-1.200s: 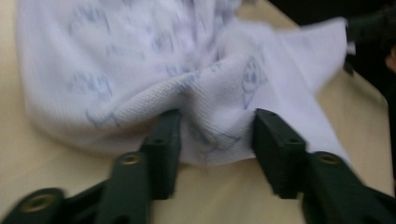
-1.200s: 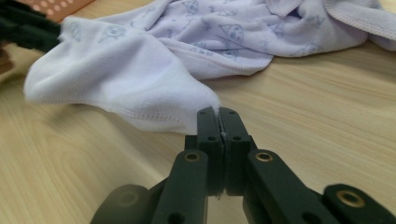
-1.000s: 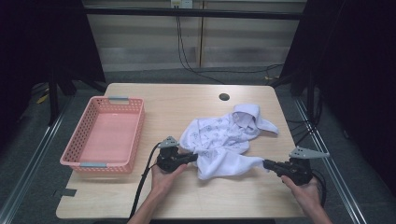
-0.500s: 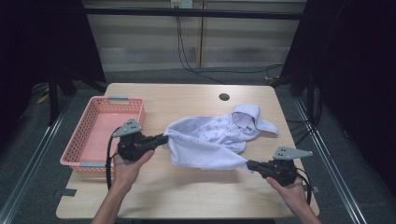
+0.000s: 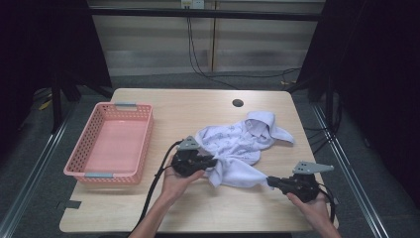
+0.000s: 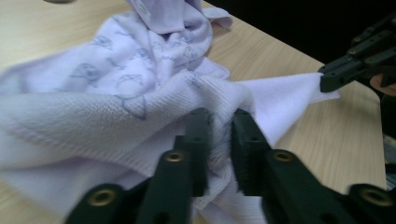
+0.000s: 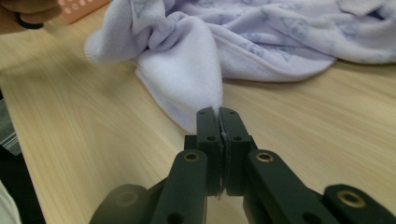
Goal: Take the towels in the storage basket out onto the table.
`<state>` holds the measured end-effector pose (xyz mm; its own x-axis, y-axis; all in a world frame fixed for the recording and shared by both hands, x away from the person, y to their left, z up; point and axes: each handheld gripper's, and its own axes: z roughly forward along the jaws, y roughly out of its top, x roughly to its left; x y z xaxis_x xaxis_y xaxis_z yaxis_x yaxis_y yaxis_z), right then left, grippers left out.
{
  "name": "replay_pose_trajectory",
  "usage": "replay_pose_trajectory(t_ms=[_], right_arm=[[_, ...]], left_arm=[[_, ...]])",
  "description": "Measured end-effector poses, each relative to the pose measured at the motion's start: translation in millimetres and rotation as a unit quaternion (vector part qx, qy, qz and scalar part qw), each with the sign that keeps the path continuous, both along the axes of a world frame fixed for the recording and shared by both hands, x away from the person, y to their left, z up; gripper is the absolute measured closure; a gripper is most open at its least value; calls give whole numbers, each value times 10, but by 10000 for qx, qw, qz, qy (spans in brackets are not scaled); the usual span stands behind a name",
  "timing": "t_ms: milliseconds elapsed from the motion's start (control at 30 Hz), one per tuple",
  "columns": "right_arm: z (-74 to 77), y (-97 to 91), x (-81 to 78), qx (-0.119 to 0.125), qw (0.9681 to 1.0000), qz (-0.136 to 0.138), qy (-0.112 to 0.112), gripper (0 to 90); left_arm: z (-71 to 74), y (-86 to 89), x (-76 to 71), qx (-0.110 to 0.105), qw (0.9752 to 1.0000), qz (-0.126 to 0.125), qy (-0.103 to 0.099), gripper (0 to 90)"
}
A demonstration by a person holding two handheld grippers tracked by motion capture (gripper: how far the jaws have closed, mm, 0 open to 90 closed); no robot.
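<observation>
Nearest the table edge, two forearms entering from below, each hand wrapped round one set of tongs. Right tongs low on the right of the worktop, jaws clenched flat on a pointed white corner of the towel; in the right gripper view the jaws press together with only a sliver of cloth between them, the corner rising from their tips. Left tongs a little farther in, near the worktop's middle, jaws grasping a thick bunched fold of the same towel; in the left gripper view the fold wedged between two jaws held slightly apart by the cloth. Right tongs also visible in that view at the upper right, pinching the far corner.

One towel, pale lavender-white with a faint printed pattern, crumpled. Long axis running diagonally, from the pinched corner at near right up toward a folded flap at far right of centre. Stretch between the two tongs drawn into a narrow taper, resting on the worktop.

Farther left, one pink perforated basket with grey handles, well apart from the towel, long side running away from the person. Beyond, one dark round hole in the worktop near its far edge.
</observation>
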<state>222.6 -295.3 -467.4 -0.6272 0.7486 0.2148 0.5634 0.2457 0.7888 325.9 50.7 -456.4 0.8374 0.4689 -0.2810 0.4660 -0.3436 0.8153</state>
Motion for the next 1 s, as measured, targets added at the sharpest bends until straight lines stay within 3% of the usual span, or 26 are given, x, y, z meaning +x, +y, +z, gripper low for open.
replay_pose_trajectory(t_ms=[33,167,200,267,367,400,500,633,667,733,833,900,1000], right_arm=[[-7,-34,-15,-42,10000,-68,20,883],[-34,-184,-51,-41,9997,-244,81,882],[-32,-211,-52,-17,9995,-288,95,883],[-36,-250,-37,-23,9993,-349,104,882],[-45,-260,-18,-11,9992,-379,126,882],[-46,-256,-16,-23,9992,-369,115,882],[-39,-239,-14,-16,9993,-368,101,882],[-33,-224,1,-29,9992,-390,116,881],[-31,-223,-2,-15,9992,-383,102,881],[-29,-219,-7,-23,9993,-370,84,880],[-36,-226,-5,2,9992,-374,103,880],[-40,-236,-4,17,9993,-360,100,879],[-30,-252,-16,29,9994,-354,60,878]], left_arm=[[-24,-64,42,67,9999,75,40,620],[62,-28,80,-174,9996,217,26,518],[62,-28,80,-174,9996,217,26,529],[169,145,0,-204,9993,292,-63,534],[210,295,-184,-83,9998,101,-178,599],[187,340,-254,-121,9998,-85,-163,687],[23,352,-380,26,9996,-287,-25,751],[-211,190,-284,-48,9992,-213,340,694],[-249,129,-254,50,9991,-193,368,675],[-285,3,-217,122,9992,-157,348,636],[-248,-145,-141,-35,9997,-8,227,526],[-198,-227,-82,-92,9997,79,195,512],[-154,-311,9,-187,9997,4,144,541]])
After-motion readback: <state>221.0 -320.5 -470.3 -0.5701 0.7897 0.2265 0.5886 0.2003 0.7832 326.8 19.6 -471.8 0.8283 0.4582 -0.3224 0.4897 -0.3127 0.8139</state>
